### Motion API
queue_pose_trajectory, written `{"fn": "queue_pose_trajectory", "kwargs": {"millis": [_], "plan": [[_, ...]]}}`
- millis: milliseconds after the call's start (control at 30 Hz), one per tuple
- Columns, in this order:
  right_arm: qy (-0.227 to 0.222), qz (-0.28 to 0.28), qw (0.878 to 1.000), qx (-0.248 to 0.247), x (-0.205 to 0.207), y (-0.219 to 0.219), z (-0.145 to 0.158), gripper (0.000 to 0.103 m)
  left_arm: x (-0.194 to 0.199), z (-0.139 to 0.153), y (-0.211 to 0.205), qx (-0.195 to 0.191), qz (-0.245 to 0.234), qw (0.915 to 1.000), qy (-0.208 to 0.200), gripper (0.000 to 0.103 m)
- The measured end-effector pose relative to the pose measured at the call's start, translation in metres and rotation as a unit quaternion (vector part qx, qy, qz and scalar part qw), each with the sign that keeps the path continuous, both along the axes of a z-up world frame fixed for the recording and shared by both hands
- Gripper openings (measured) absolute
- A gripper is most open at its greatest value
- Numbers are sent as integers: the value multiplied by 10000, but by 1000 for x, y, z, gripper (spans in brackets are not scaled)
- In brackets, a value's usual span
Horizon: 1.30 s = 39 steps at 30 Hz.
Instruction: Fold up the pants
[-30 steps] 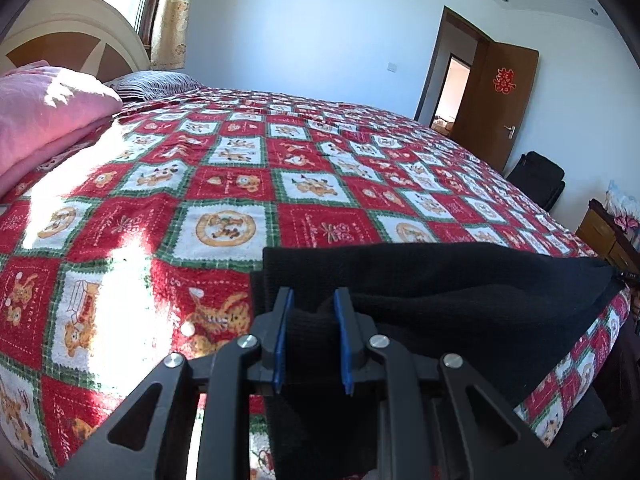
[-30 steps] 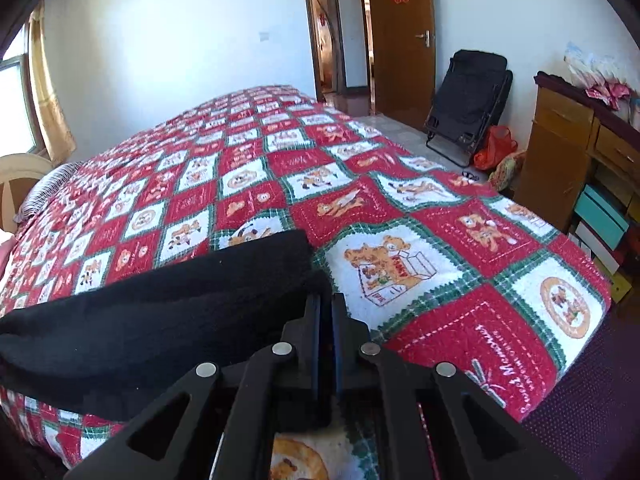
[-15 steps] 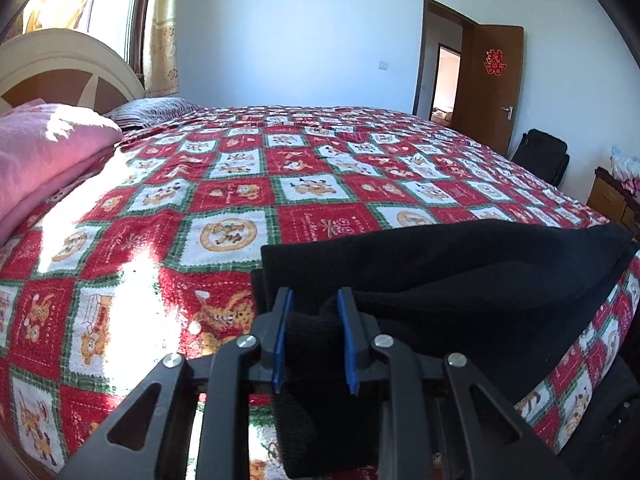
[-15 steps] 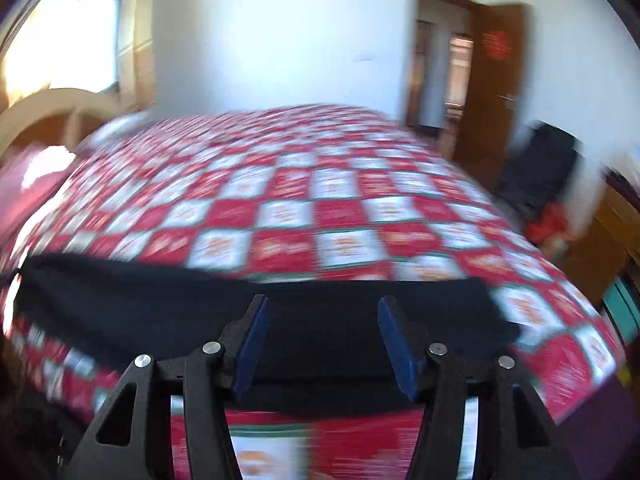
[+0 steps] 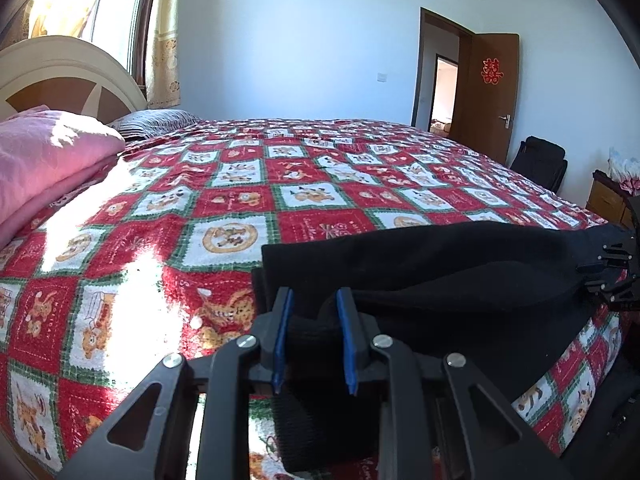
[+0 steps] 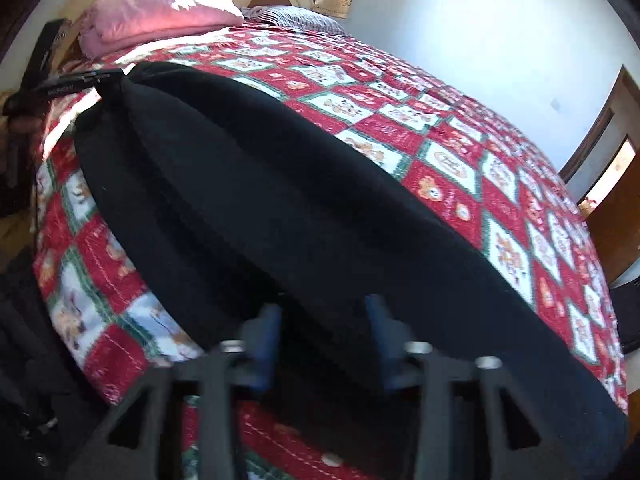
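Left gripper (image 5: pixel 312 304): blue-padded fingers (image 5: pixel 282 332) stand narrowly apart with a bunched thickness of the black pants (image 5: pixel 440 276) clamped between them, at the garment's left end. Right gripper (image 6: pixel 322 320): jaws stand wide apart, poised over the pants' near edge; the view is blurred, and no cloth can be confirmed in its grip. In the left wrist view the same tool appears at the far right, by the pants' right end.

Pants lie stretched lengthwise along the near edge of the bed, on the red, green and white patchwork quilt (image 5: pixel 240 200). They form a long dark band running left to right, with a lengthwise ridge along the middle. Near side of the cloth hangs slightly over the mattress edge.

No containers noted on the bed. A folded pink blanket (image 5: pixel 44 152) and a striped pillow (image 5: pixel 156 122) sit at the far left by the headboard (image 5: pixel 60 76), well apart from the pants.

Quilt beyond the pants' far edge lies flat and unoccupied up to the far side. An open door (image 5: pixel 486 92) and a black folded chair (image 5: pixel 540 162) stand at the far right.
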State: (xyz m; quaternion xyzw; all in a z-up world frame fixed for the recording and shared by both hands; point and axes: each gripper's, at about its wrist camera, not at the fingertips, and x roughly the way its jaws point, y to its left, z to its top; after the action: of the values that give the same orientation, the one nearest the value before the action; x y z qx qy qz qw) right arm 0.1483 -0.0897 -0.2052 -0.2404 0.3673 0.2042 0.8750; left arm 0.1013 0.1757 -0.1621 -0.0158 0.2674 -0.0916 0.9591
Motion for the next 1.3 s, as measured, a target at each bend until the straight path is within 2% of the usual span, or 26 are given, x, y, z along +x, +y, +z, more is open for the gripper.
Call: {"fn": "queue_pose_trajectory", "kwargs": {"millis": [100,300,367,467,533,633,800,967,1067,1233,1300], "plan": [[-124,75,9998,-115,-12,3,10,6,-3,0,1,-6,-52,10000,-56,24],[-71,202,9997,-96,-26,-1,19,4,-13,-4,5,-37,-255,9997,-57,24],[81,258,9990,-345,-27,-1,4,4,-16,-6,5,1,-358,9994,27,32],[-41,327,9977,-589,-31,3,-11,6,-25,-6,15,-81,-377,9992,52,46],[-47,308,9980,-547,-35,2,-10,7,-36,-4,24,-66,-386,9992,61,55],[148,298,9989,-337,-37,-4,-4,12,-47,0,41,17,-225,9997,68,56],[316,441,9985,-41,-40,-8,8,13,-45,17,58,-333,144,9993,-92,55],[154,579,9976,351,-30,9,23,15,-19,27,17,-233,-216,9994,-162,55],[189,532,9971,503,-15,26,20,31,-8,26,-16,-141,-518,9984,-171,55],[714,471,9948,556,-12,29,-2,31,-7,1,-52,19,-1065,9938,314,55],[736,492,9943,592,-19,23,-6,31,-14,-16,-56,68,-1245,9901,645,55]]}}
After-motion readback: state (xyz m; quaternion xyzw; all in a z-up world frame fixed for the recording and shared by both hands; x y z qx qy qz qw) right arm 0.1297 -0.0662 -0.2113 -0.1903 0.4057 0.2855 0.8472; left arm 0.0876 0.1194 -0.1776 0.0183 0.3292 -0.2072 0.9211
